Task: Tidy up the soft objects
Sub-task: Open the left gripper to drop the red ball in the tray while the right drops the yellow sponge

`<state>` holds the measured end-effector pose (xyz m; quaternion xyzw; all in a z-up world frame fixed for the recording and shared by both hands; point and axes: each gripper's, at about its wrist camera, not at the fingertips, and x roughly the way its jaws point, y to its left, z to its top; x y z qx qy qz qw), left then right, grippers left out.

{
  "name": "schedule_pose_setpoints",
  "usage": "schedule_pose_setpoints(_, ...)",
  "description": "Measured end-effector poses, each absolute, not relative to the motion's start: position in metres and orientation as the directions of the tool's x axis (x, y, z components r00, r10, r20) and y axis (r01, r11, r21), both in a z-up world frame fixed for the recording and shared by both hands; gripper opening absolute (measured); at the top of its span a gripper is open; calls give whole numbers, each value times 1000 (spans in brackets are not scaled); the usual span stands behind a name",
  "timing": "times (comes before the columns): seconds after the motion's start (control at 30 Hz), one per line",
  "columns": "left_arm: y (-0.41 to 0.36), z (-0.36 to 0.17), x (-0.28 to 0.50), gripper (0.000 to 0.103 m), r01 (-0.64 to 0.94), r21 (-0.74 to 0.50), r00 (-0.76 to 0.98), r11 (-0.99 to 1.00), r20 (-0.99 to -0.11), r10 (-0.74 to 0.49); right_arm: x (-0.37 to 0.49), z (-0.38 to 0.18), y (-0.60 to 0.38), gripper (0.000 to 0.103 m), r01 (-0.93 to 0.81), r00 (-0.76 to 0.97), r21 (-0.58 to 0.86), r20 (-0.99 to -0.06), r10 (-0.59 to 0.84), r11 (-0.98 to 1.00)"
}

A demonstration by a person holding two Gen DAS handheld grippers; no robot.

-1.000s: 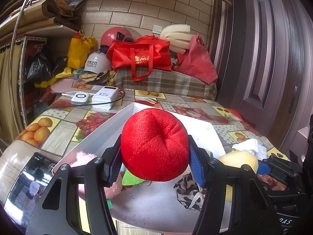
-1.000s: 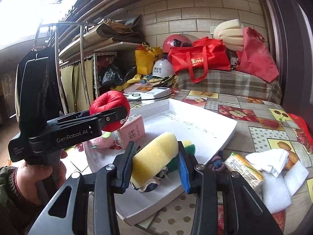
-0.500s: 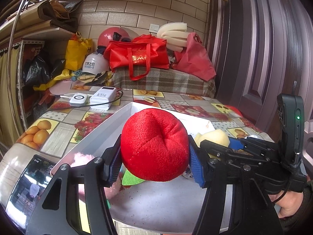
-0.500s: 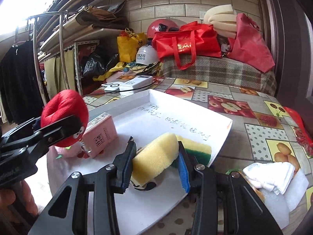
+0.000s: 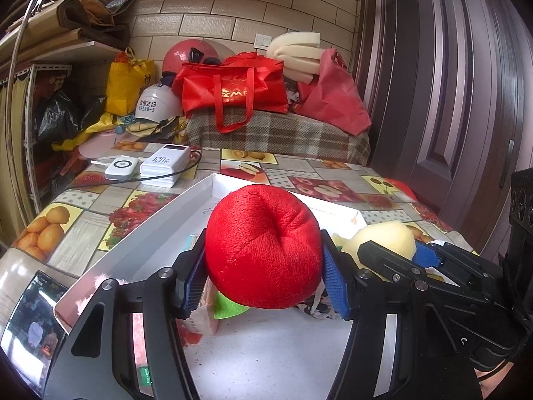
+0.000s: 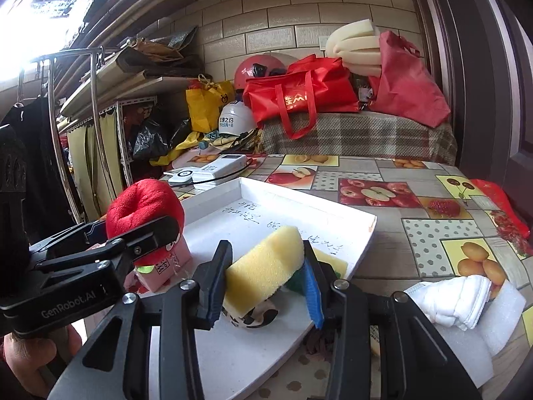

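A red plush apple [image 5: 263,250] is squeezed between the blue pads of my left gripper [image 5: 263,276], which is shut on it above the near end of the white tray [image 5: 160,233]. From the right wrist view the plush [image 6: 143,203] and left gripper [image 6: 133,223] hang at the tray's left side. My right gripper [image 6: 265,283] is shut on a yellow sponge [image 6: 266,266] over the tray [image 6: 333,220]. It shows in the left wrist view close on the right [image 5: 399,256], sponge [image 5: 383,233] included.
In the tray lie a pink box [image 6: 163,266], a yellow-green sponge [image 6: 329,260] and a small cow-patterned piece [image 6: 256,315]. A folded white cloth [image 6: 449,296] and white foam [image 6: 499,320] sit right of the tray. Power banks [image 5: 163,165] lie beyond it, a phone [image 5: 30,326] near left.
The right gripper with its sponge has come in over the tray and now sits close beside the left gripper. Both grips are unchanged.
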<state>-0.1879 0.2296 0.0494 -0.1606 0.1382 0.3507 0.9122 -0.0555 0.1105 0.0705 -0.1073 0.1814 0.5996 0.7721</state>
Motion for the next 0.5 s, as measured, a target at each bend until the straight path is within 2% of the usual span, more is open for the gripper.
schedule_pose_setpoints(0.27,233,48,-188,62,-715,-194,684,671,-390,616,-73,73,111,43,-971,231,-31,-380,896,237)
schedule_pose_setpoints(0.37,235,48,-193,69,-734,-209,669,646,-384,636,-72,73,111,46,-971,232,-28,-374,898,239)
schedule_pose_setpoints(0.4,235,48,-195,77,-743,-212,661,635,-381,646,-72,73,110,52,-971,229,-24,-372,899,238)
schedule_pose_setpoints(0.43,236,48,-198,83,-766,-214,637,606,-378,672,-72,73,111,67,-972,227,-24,-372,900,236)
schedule_pose_setpoints(0.47,237,48,-202,87,-774,-228,630,591,-373,681,-71,73,110,77,-970,235,-23,-370,899,244)
schedule_pose_setpoints(0.5,239,47,-205,98,-771,-245,635,588,-368,679,-70,73,109,90,-968,240,-19,-369,898,251)
